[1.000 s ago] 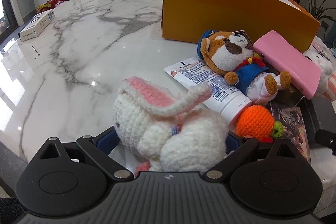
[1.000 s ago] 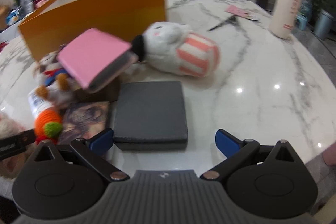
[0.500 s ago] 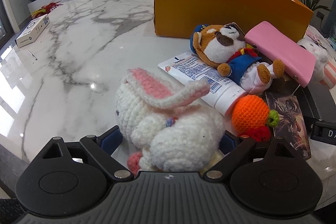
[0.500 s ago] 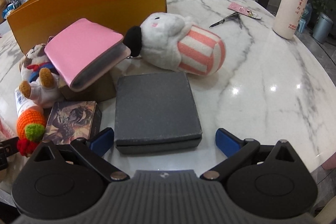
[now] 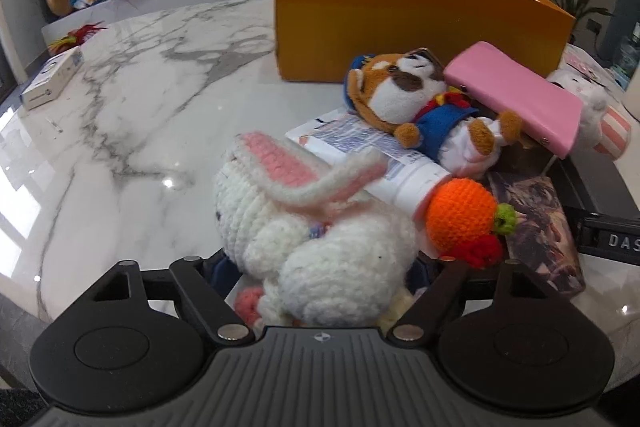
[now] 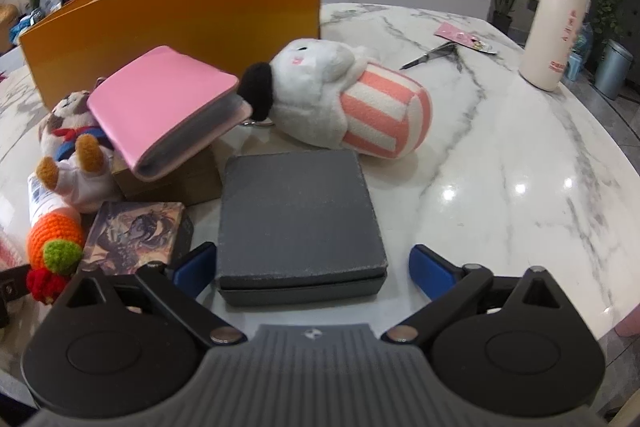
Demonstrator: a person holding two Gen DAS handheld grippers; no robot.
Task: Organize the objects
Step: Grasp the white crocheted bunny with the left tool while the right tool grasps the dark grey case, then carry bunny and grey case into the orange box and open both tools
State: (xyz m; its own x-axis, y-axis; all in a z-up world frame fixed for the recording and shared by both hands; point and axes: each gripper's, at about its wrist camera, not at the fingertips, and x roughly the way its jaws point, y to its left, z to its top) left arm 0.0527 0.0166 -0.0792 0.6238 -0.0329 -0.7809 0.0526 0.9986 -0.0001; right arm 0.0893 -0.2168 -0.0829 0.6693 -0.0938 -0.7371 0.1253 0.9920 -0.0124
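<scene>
My left gripper is shut on a white crochet rabbit with pink ears, held just above the marble table. An orange crochet carrot hangs at its right. My right gripper is open, its blue fingers on either side of the near end of a flat dark grey case. An orange open box stands behind the pile. It also shows in the right wrist view.
The pile holds a fox plush, a white tube, a pink wallet, a picture card box and a striped white plush. A cream flask and scissors stand right. A white carton lies far left.
My left gripper has drawn back and risen a little with the rabbit. My right gripper has moved forward, so the grey case now sits between its fingers.
</scene>
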